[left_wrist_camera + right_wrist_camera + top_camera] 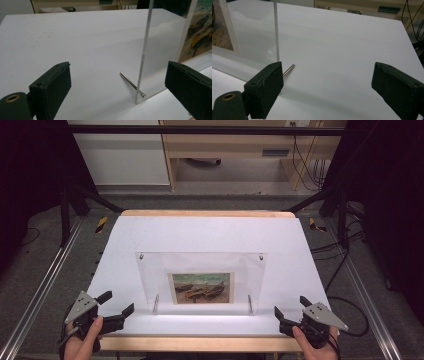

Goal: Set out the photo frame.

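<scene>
On the white table [210, 235], clear acrylic frame [200, 265] holding boat picture [201, 288], left gripper [116, 308] and right gripper [291, 311] spread wide, empty

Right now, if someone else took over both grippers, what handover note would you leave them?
Left gripper: open, holding nothing, at the near left corner of the white table.
Right gripper: open, holding nothing, at the near right corner.
Clear acrylic picture frame: stands upright mid-table between the grippers, propped on two metal pins, one near its left edge, one near its right. A small boat picture sits in its lower middle.
Done: nothing visible; neither gripper touches the frame.
Left: probably close in from both sides and grip the frame's edges.
</scene>
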### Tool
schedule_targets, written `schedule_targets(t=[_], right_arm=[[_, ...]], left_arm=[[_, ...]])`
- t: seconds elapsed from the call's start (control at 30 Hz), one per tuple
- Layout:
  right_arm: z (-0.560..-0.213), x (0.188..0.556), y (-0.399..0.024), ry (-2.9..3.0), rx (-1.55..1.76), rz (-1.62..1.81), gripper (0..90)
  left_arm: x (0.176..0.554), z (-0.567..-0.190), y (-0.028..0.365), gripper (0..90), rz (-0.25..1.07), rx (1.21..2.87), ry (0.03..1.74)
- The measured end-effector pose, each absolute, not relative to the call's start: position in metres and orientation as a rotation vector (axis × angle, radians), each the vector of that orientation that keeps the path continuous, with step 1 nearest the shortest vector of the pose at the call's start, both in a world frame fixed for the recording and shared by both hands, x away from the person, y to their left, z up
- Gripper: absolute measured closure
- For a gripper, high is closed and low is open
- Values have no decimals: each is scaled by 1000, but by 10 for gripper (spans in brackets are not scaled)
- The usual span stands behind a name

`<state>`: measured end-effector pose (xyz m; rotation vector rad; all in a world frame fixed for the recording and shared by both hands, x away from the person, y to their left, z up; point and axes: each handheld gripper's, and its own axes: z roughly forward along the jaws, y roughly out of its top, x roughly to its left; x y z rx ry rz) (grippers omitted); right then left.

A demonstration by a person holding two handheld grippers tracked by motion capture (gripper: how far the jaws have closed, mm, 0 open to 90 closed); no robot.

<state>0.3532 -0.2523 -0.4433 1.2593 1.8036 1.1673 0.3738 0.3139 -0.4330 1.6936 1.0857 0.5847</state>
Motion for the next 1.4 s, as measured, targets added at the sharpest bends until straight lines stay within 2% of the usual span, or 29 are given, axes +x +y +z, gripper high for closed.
schedule_targets(t=[0.47, 1.4], right_arm=[[-451, 363, -259, 1799, 1322, 1126, 134], [-464, 414, -264, 1791, 1383, 979, 135]], left_arm=[[387, -441, 324, 74, 630, 1759, 1141], [429, -458, 323, 74, 666, 1837, 1188]])
